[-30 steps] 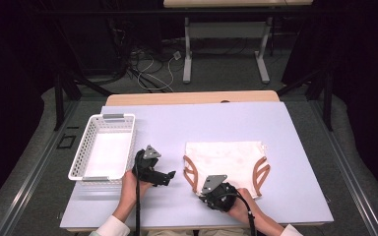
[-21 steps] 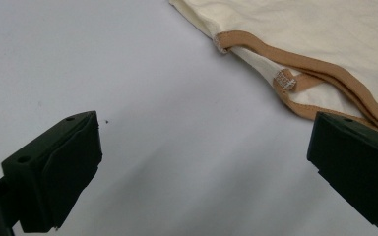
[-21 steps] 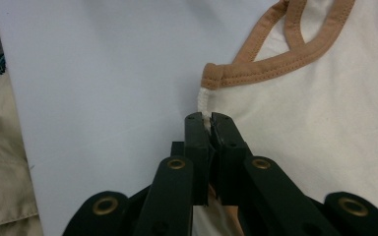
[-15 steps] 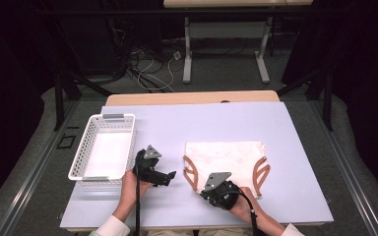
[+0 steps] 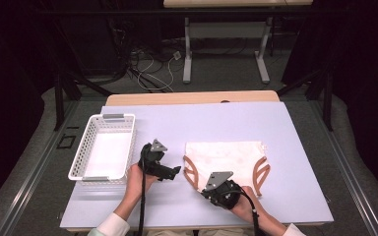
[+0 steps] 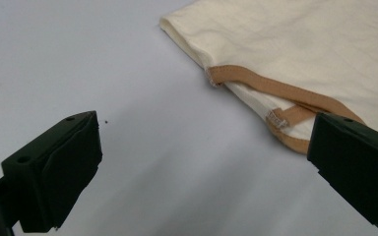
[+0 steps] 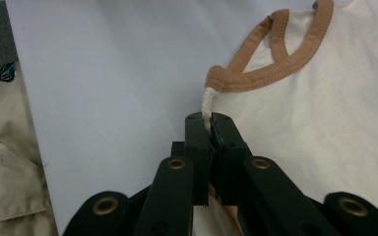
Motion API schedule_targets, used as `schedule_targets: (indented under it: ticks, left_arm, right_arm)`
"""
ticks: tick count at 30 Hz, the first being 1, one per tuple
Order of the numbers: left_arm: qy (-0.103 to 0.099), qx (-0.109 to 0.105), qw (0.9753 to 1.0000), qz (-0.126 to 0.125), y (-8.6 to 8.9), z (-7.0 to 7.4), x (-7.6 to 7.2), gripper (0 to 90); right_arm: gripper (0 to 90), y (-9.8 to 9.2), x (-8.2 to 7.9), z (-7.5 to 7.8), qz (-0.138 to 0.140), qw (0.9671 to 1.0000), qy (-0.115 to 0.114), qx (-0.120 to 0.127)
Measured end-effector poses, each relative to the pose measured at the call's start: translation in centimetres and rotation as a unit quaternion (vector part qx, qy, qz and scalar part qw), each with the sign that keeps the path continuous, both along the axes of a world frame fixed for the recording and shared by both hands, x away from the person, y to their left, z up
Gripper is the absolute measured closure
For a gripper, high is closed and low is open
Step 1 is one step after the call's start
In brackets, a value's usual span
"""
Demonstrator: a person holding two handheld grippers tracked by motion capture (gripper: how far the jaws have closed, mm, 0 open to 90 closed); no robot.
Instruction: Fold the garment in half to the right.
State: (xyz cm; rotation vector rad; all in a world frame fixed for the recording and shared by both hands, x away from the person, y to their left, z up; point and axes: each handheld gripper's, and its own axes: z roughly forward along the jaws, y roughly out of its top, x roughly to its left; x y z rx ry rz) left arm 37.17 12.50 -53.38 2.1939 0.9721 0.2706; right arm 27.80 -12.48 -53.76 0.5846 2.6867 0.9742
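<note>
Right gripper point(image 7: 209, 123) is clamped on the near-left corner of the cream tote bag point(image 5: 226, 158), which lies flat at centre-right of the frame. Left gripper point(image 6: 202, 162) hangs spread wide just left of the bag's tan handle point(image 6: 275, 91), holding nothing. Looks like grasp stage for a fold or lift; next, left needs to close on that edge.

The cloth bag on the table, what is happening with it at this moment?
A person works on the cream tote bag with two hand-held grippers. The right gripper is shut on the bag's near edge, beside a tan handle. The left gripper is open, jaws wide apart, aimed at the bag's left edge without touching it. A white basket stands at the left on the table.
</note>
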Motion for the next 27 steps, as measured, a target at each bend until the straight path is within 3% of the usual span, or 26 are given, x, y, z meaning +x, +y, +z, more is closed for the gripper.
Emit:
schedule_targets:
  ticks: [6, 19, 23, 27]
  left_arm:
    - [0.007, -0.012, 0.9999, 0.004, -0.6, 0.5, 1.1, 0.2]
    - [0.007, 0.008, 0.9999, 0.005, -3.4, 0.6, 4.3, 0.8]
    - [0.005, 0.012, 0.9999, 0.008, -4.2, 0.5, 5.2, 8.0]
    - [0.007, 0.004, 0.9999, 0.011, -4.8, 0.3, 6.1, 16.4]
  right_arm:
    - [86.9, 0.1, -0.1, 0.0, -0.003, 1.0000, -0.001, -0.001]
    - [86.8, 0.2, -0.1, -0.2, 0.003, 1.0000, -0.001, -0.007]
    - [86.8, 0.2, -0.1, -0.3, 0.007, 0.9999, -0.001, -0.011]
    - [86.8, 0.3, -0.1, -0.3, 0.007, 0.9999, -0.001, -0.011]
